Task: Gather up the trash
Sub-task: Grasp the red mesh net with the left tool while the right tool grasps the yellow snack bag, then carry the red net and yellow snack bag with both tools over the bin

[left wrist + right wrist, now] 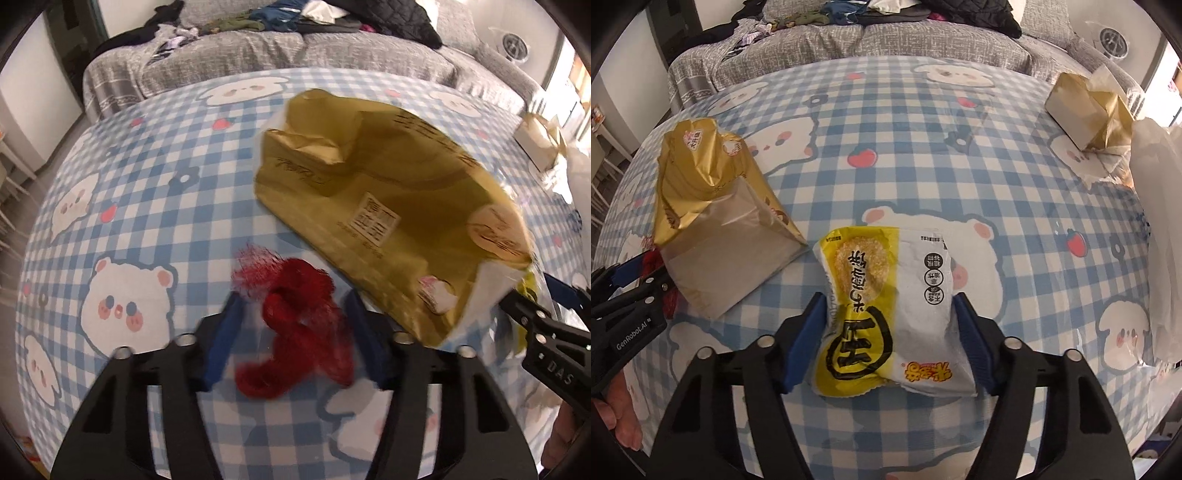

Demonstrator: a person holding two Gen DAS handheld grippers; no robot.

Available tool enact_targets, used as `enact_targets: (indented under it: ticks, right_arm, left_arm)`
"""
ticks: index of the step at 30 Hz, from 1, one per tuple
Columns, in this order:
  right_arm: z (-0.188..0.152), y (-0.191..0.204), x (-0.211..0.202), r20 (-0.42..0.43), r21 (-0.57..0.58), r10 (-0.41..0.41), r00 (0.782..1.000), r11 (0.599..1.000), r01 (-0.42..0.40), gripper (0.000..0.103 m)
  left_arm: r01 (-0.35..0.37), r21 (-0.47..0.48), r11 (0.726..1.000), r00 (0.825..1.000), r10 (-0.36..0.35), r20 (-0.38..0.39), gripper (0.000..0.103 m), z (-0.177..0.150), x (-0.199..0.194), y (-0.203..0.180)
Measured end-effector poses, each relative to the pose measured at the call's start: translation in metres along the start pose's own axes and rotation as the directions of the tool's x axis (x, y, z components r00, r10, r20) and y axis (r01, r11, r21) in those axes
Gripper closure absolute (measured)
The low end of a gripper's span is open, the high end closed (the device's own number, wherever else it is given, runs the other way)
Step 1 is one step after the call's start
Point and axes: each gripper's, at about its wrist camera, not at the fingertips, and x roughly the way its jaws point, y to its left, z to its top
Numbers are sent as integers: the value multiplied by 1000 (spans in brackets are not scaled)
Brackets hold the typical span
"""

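Left gripper spread wide around red tassel, blue pads beside it, contact unclear. Right gripper spread either side of yellow-and-white snack packet on checked tablecloth; grip unclear. Further out, gold bag lying just beyond tassel. Farther still, small gold box near white plastic bag. Beyond, grey sofa.

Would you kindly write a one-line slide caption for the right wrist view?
Right gripper with jaws around a yellow-and-white snack wrapper on the blue checked bear-print tablecloth, beside a crumpled gold foil bag.
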Motion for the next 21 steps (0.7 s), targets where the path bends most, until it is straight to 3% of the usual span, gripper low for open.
enact_targets:
  ticks: [2, 5, 10, 21]
  right_arm:
    - [1, 1, -2, 3, 3, -1, 1000, 1000, 1, 46]
    - [2, 0, -3, 6, 7, 0, 1000, 1000, 0, 54]
    - [5, 2, -5, 10, -27, 13, 1000, 1000, -13, 79]
    - [8, -9, -13, 37, 15, 37, 999, 999, -38, 84]
  left_arm:
    - [-6, -6, 1000, 1000, 6, -5, 76, 0, -2, 0]
    - [-4, -22, 1000, 1000, 4, 0, 84, 1, -3, 3]
    - [5, -30, 1000, 1000, -5, 5, 86, 0, -4, 7]
    - [15, -38, 999, 999, -14, 30, 86, -5, -19, 13]
